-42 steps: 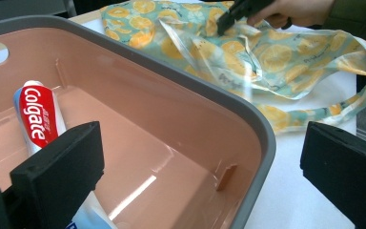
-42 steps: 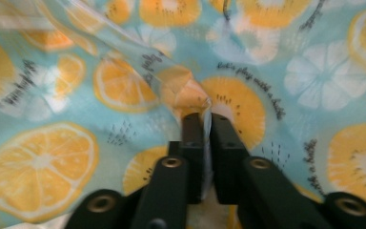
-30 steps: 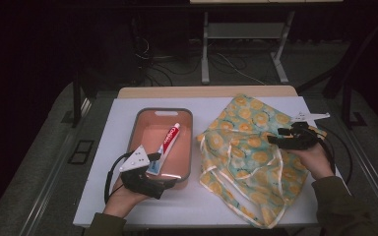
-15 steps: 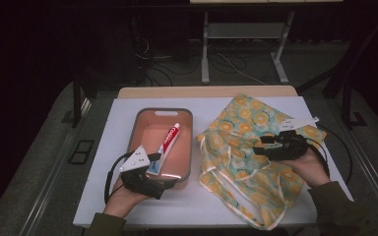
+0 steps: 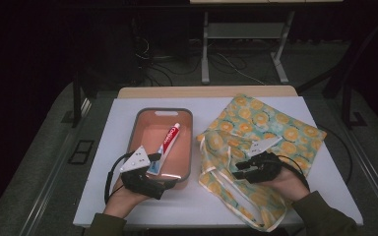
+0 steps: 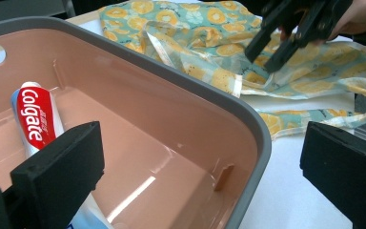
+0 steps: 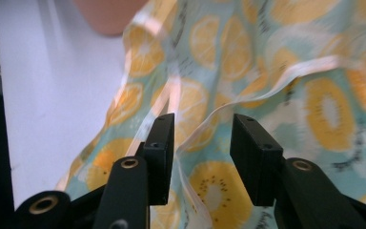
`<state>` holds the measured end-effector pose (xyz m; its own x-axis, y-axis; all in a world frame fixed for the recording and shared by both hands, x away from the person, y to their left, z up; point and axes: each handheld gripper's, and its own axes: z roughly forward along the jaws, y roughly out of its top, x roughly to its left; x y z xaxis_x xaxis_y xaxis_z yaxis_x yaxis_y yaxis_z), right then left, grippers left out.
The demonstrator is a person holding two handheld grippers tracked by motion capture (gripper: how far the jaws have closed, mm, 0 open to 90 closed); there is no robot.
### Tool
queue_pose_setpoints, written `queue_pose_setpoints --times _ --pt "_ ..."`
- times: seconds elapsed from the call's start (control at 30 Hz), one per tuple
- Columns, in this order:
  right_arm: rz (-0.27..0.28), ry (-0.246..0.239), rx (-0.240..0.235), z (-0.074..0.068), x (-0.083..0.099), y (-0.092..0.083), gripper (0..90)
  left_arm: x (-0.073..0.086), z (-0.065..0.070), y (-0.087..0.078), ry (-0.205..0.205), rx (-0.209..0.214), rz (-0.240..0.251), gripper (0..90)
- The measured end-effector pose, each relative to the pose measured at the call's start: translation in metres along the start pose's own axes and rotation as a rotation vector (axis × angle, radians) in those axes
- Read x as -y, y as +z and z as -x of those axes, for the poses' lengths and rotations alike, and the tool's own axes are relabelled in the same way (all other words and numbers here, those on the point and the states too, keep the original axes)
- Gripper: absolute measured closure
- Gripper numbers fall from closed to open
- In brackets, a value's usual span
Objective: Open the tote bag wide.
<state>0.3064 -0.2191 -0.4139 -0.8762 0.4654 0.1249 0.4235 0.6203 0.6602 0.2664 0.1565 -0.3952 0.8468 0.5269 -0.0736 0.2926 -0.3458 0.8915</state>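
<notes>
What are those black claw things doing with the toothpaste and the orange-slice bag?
A person holds a gripper in each hand at a white table. The right gripper is over the fruit-print cloth bag; its jaws have just been closing around the bag's pale edge strip, though they do not look pressed on it yet. The left gripper waits with jaws wide open at the near end of the pink bin, where a toothpaste tube lies.

- The white table (image 5: 211, 206) carries a pink tray (image 5: 137, 129) and a lemon-print cloth bag (image 5: 295, 135), side by side.
- The tray's near corner sits between the left gripper's wide-set jaws.
- The bag lies flat and rumpled, its pale edging directly ahead of the right gripper's jaws.
</notes>
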Motion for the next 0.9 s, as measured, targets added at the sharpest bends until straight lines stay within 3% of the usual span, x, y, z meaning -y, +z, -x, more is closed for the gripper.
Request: queue_pose_setpoints --times 0.2,0.4,0.57,0.7,0.9 --pt "-0.07 -0.024 -0.009 -0.002 0.003 0.014 60.2 0.0 0.0 0.0 0.0 0.002 0.001 0.0" --pt "-0.091 -0.022 0.001 0.003 0.008 0.019 71.9 0.0 0.0 0.0 0.0 0.001 0.0 0.0" --pt "-0.102 -0.027 0.007 0.005 0.009 0.021 89.0 0.0 0.0 0.0 0.001 0.0 0.0 0.0" --pt "-0.041 -0.013 0.018 0.009 0.008 0.011 89.4 0.0 0.0 0.0 0.002 0.0 -0.001 0.0" --pt "0.085 0.021 0.085 0.024 0.003 -0.019 89.6 -0.001 0.0 -0.001 0.002 -0.002 0.003 0.0"
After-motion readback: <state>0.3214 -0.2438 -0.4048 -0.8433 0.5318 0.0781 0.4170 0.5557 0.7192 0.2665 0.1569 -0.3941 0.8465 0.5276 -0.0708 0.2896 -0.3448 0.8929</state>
